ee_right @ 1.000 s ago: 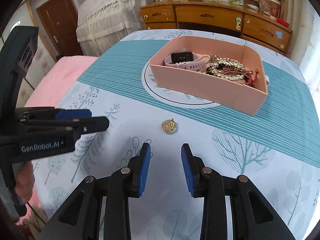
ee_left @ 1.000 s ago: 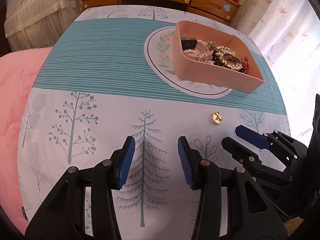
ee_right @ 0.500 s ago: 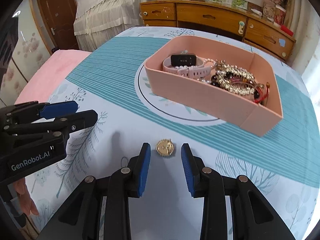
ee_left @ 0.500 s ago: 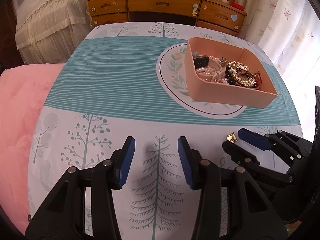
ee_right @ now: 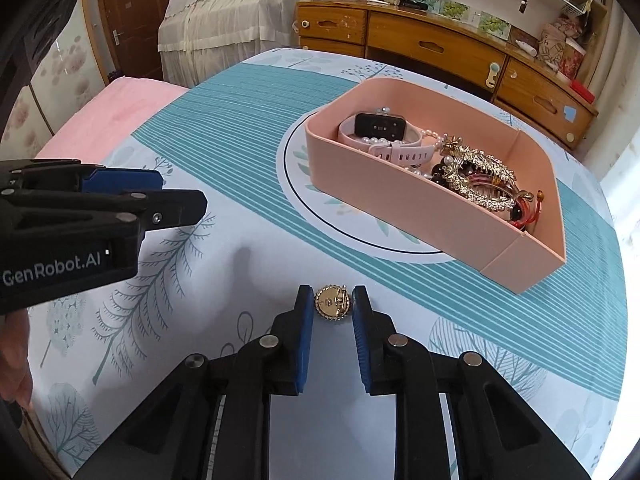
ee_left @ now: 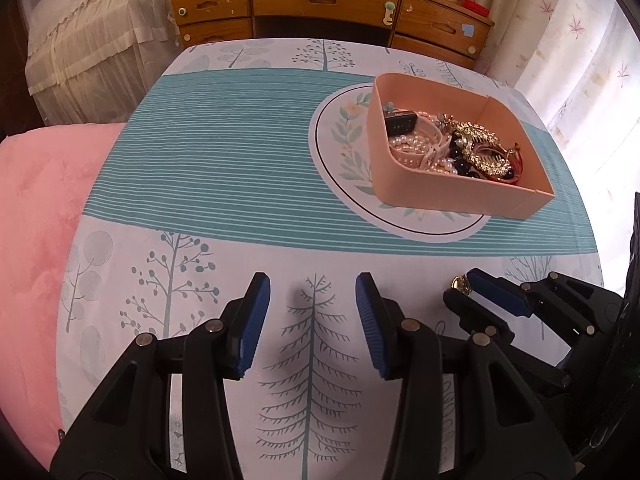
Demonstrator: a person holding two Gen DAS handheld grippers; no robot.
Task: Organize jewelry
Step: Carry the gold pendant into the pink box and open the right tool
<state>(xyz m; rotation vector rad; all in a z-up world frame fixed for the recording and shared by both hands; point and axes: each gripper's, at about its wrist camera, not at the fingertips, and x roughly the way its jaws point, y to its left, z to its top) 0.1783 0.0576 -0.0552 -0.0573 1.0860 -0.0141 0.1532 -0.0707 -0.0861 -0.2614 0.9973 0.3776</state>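
Nearest in the right wrist view, the right tool (ee_right: 333, 304) sits low over the tabletop (ee_right: 224, 264) with its blue fingers apart. The round gold brooch (ee_right: 333, 304) lies flat on the printed cloth between the fingertips — a thin gap shows on the left side, while the right finger is at its rim, and whether it touches cannot be told. In the left wrist view the same brooch (ee_left: 462, 283) only peeks out from behind the right tool's far finger.

The left tool (ee_left: 312, 312) hangs over a printed pine tree at the near edge of the tabletop, its fingers wide apart and holding nothing. Seen from the right wrist camera, it (ee_right: 176, 196) reaches in from the left, well clear of the brooch, so nothing blocks the way from brooch to box.

Farther back stands the pink box (ee_right: 384, 204), resting partly on a printed white circle (ee_right: 296, 184) in the teal striped band. Inside lie a watch (ee_right: 380, 128) with a pale pink strap at the far left end, pearl strands (ee_left: 416, 146) beside it, and a gold rhinestone piece (ee_right: 480, 178) with dark beads toward the right.

To the left, a pink blanket (ee_left: 36, 208) borders the tabletop. Beyond — a wooden dresser (ee_right: 440, 46) with clutter on top, and a bed with cream lace covers (ee_right: 224, 12).
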